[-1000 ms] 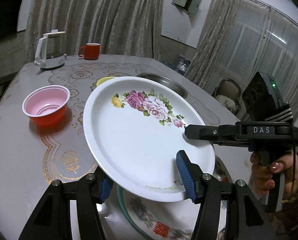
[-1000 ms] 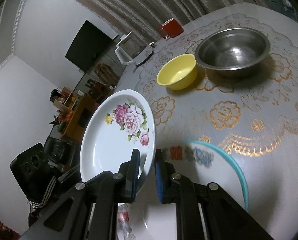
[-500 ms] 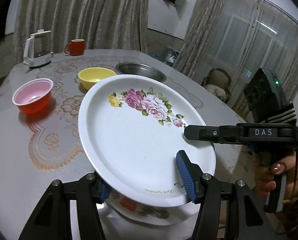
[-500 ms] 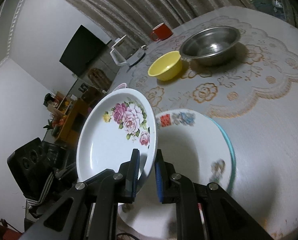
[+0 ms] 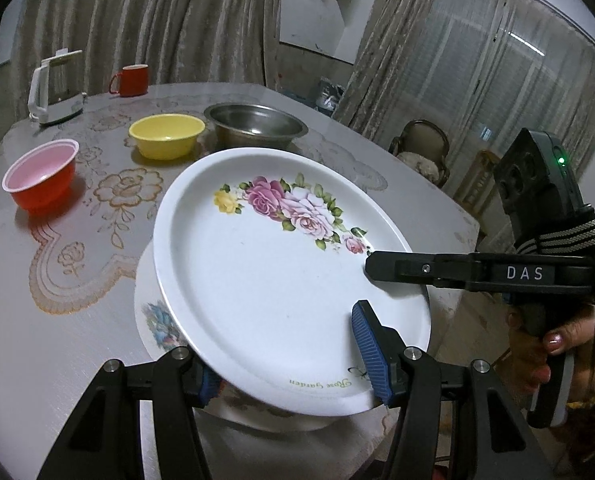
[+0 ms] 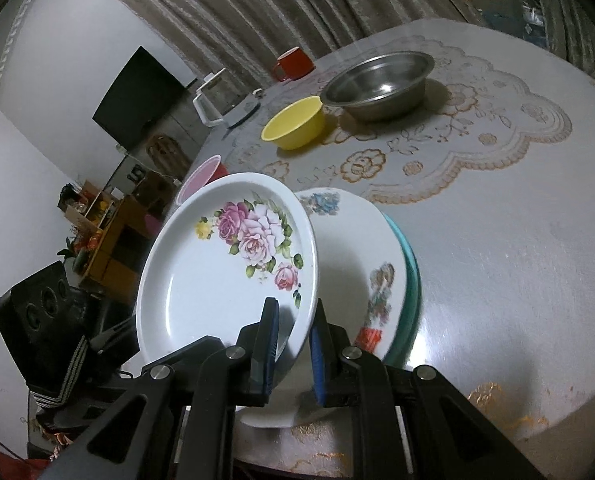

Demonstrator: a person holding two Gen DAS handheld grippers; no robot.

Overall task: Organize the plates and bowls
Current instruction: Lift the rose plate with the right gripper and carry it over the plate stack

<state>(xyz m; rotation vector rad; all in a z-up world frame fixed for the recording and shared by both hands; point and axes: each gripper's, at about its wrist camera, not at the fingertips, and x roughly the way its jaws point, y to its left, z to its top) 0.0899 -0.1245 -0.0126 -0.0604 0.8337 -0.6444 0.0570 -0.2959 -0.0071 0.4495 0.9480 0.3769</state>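
Curtained room, round lace-covered table [image 5: 77, 320]: I'm stacking plates.

Left view: my left gripper [image 5: 293, 352] clamps the white rose-printed plate's [image 5: 281, 264] near rim, tilted over the white floral plate [image 5: 153, 320].
Right view: my right gripper [image 6: 293, 340] pinches the rim edgewise, steadying it.

The rose plate [image 5: 281, 280] carries "Rose Garden" upside down near its 5 o'clock rim; the right gripper [image 5: 371, 270] shows "DAS".

Rose plate [image 6: 217, 280] tilted, rim clamped in right gripper [image 6: 293, 344] fingers, above stacked plates [image 6: 361, 248], yellow bowl [image 6: 293, 122] beyond
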